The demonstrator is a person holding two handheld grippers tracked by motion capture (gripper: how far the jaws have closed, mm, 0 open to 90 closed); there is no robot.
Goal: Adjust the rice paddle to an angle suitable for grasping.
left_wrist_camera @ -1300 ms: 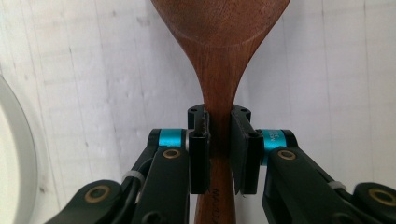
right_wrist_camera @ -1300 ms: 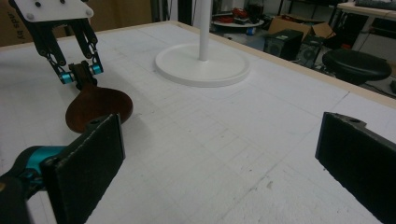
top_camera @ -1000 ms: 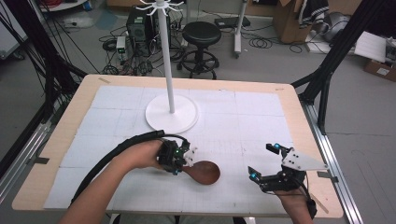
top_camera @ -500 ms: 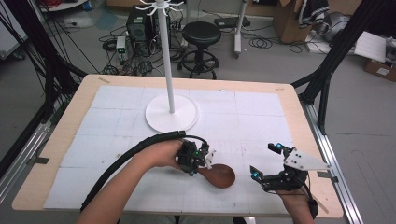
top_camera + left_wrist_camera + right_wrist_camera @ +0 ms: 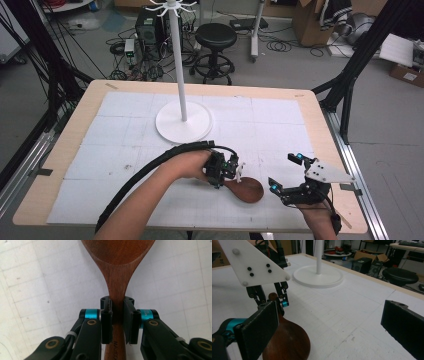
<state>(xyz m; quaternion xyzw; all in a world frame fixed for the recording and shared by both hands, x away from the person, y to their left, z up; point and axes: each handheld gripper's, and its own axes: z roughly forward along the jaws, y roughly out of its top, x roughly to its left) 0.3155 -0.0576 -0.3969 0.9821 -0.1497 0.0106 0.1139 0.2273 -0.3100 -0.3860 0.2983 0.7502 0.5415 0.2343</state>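
A dark brown wooden spoon lies low over the white mat near the table's front edge, its bowl pointing right. My left gripper is shut on its handle; in the left gripper view both black pads press the narrow neck of the spoon just below the bowl. My right gripper stands open a little to the right of the bowl, nothing between its fingers. In the right gripper view the spoon sits by my right gripper's left pad, with the left gripper behind it.
A white stand with a round base and a tall pole rises at the middle of the mat, behind the left hand. The table's front edge runs close under both forearms. A stool and cables lie on the floor beyond the table.
The left hand has carried the spoon to the right along the front of the mat, closer to the right gripper. The right gripper has stayed where it was, still open.
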